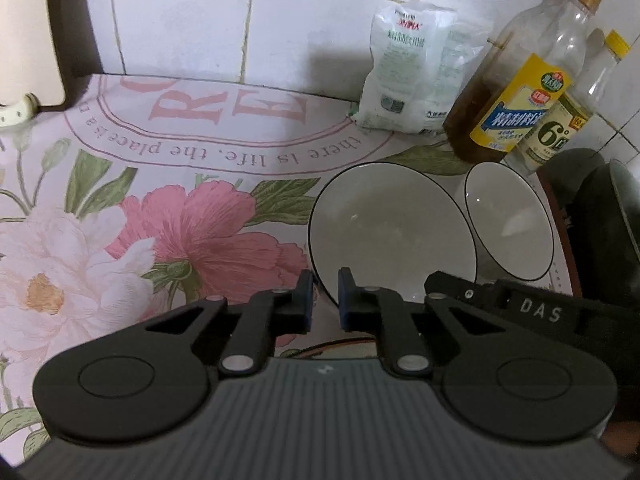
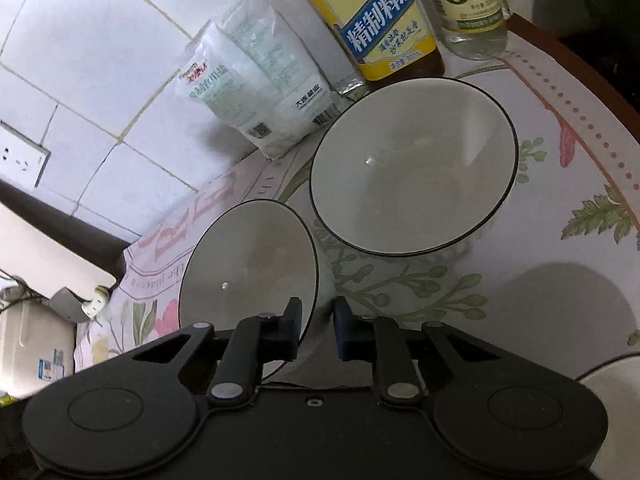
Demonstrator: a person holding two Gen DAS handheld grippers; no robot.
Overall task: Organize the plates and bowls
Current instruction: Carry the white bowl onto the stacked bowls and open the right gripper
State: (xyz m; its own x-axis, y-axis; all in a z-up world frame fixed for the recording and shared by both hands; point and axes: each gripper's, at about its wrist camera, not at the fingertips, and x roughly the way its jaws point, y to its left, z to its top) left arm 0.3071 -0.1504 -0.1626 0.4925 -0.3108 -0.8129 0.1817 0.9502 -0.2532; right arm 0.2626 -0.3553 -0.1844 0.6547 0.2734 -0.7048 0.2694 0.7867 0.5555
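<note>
fingers (image 1: 306, 300) of both grippers pinch one white, black-rimmed bowl (image 1: 392, 232).

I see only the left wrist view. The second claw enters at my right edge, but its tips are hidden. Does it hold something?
Observer: Yes. The right claw is shut on the rim of the nearer bowl.
Operator: Is some other dish near it that I miss?
Observer: A white dish shows at the near right corner, mostly cut off.
Operator: Anything else I miss?
Observer: A white socket sits on the tiled wall, far left.
</note>
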